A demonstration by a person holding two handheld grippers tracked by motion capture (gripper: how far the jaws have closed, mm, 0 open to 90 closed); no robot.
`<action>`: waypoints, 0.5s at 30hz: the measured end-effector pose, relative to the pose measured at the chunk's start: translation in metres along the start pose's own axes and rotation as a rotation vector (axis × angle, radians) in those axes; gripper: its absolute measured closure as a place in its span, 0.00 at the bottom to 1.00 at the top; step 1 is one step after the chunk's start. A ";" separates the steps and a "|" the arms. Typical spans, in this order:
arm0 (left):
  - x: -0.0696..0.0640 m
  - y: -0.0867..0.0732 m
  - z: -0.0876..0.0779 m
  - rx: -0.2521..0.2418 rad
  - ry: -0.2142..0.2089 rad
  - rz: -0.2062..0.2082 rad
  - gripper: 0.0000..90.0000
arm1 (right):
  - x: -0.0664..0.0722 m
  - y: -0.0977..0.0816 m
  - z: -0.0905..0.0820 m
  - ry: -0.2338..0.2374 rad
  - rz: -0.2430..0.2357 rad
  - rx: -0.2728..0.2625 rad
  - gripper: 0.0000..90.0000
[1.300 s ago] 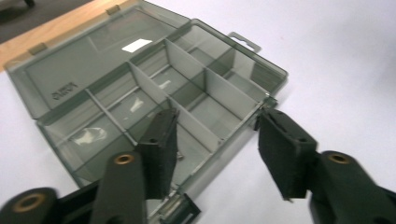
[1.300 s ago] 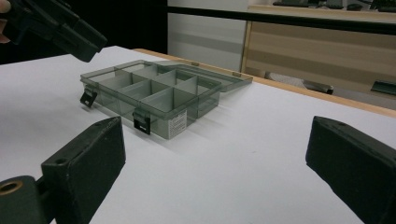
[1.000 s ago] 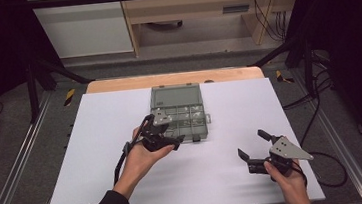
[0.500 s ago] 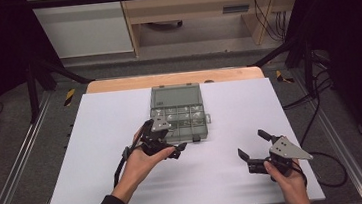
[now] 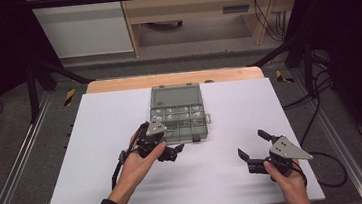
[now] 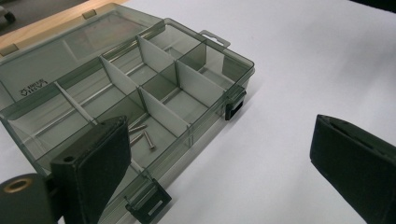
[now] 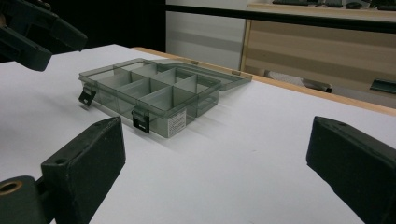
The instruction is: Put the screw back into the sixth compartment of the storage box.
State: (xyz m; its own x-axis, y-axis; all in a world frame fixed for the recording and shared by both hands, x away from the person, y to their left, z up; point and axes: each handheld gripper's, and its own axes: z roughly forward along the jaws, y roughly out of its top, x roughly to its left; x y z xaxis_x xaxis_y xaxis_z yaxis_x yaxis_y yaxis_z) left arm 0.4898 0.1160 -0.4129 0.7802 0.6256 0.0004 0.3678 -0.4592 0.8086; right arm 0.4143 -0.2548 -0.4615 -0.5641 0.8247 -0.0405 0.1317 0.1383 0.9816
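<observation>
Left gripper [image 5: 169,144] beside compartment box [image 5: 178,113]

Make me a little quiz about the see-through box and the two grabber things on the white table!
1. True or false: the lid of the compartment box is shut.
2. What lies in the compartment nearest the left gripper? A) coins B) small screws C) a key
3. Which gripper is closer to the box, and do its jaws hold anything?

Key
1. False. The lid lies folded back behind the box, as the right gripper view shows.
2. B. A few small screws lie there.
3. The left gripper. Its jaws have just been opening and stand wide with nothing between them. The right gripper, also open and empty, rests apart from the box on the table.
</observation>
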 end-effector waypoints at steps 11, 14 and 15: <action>-0.002 -0.011 -0.012 -0.069 -0.017 0.013 0.06 | 0.000 0.000 0.000 0.002 0.002 -0.001 0.05; -0.002 -0.013 -0.016 -0.085 -0.013 0.017 0.05 | 0.000 0.000 0.000 -0.001 0.008 -0.003 0.05; -0.002 -0.014 -0.017 -0.095 -0.016 0.018 0.05 | 0.000 0.000 0.000 -0.001 0.007 -0.004 0.05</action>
State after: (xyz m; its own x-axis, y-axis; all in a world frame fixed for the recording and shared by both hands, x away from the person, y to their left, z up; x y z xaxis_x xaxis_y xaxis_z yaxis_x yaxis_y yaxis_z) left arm 0.4746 0.1323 -0.4146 0.7944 0.6074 0.0066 0.3045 -0.4076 0.8609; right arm 0.4145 -0.2549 -0.4619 -0.5623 0.8263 -0.0341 0.1325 0.1307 0.9825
